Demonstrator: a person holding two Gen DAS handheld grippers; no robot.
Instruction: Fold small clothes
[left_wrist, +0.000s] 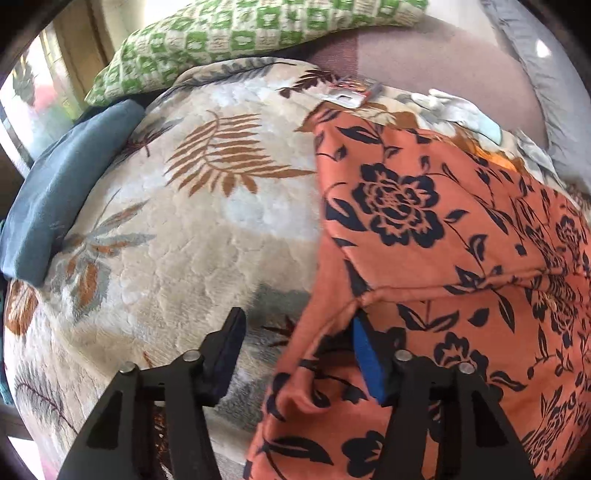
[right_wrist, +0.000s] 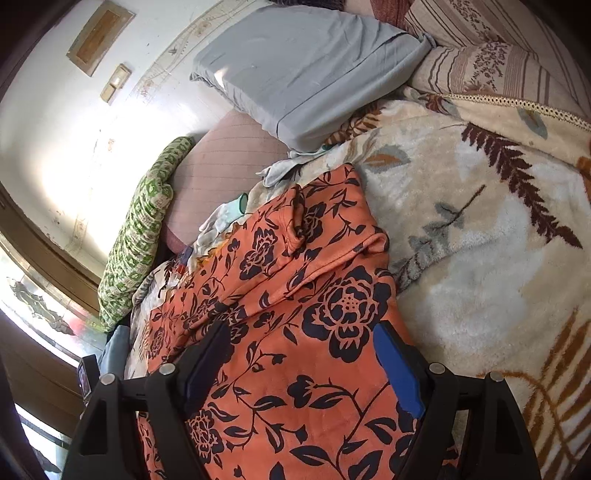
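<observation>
An orange garment with a dark floral print (left_wrist: 443, 236) lies on a cream leaf-patterned blanket (left_wrist: 192, 236); it also shows in the right wrist view (right_wrist: 295, 317). My left gripper (left_wrist: 299, 332) is open at the garment's left edge, its right finger (left_wrist: 369, 362) over the cloth and its left finger (left_wrist: 225, 350) over the blanket. My right gripper (right_wrist: 303, 354) is open and hangs low over the garment, one finger on each side of a stretch of it. Neither holds the cloth.
A folded blue-grey cloth (left_wrist: 55, 206) lies at the blanket's left edge. A green-and-white pillow (left_wrist: 236, 40), a mauve cushion (right_wrist: 225, 162) and a grey pillow (right_wrist: 306, 70) sit at the far side. Small pale clothes (right_wrist: 229, 214) lie beyond the garment.
</observation>
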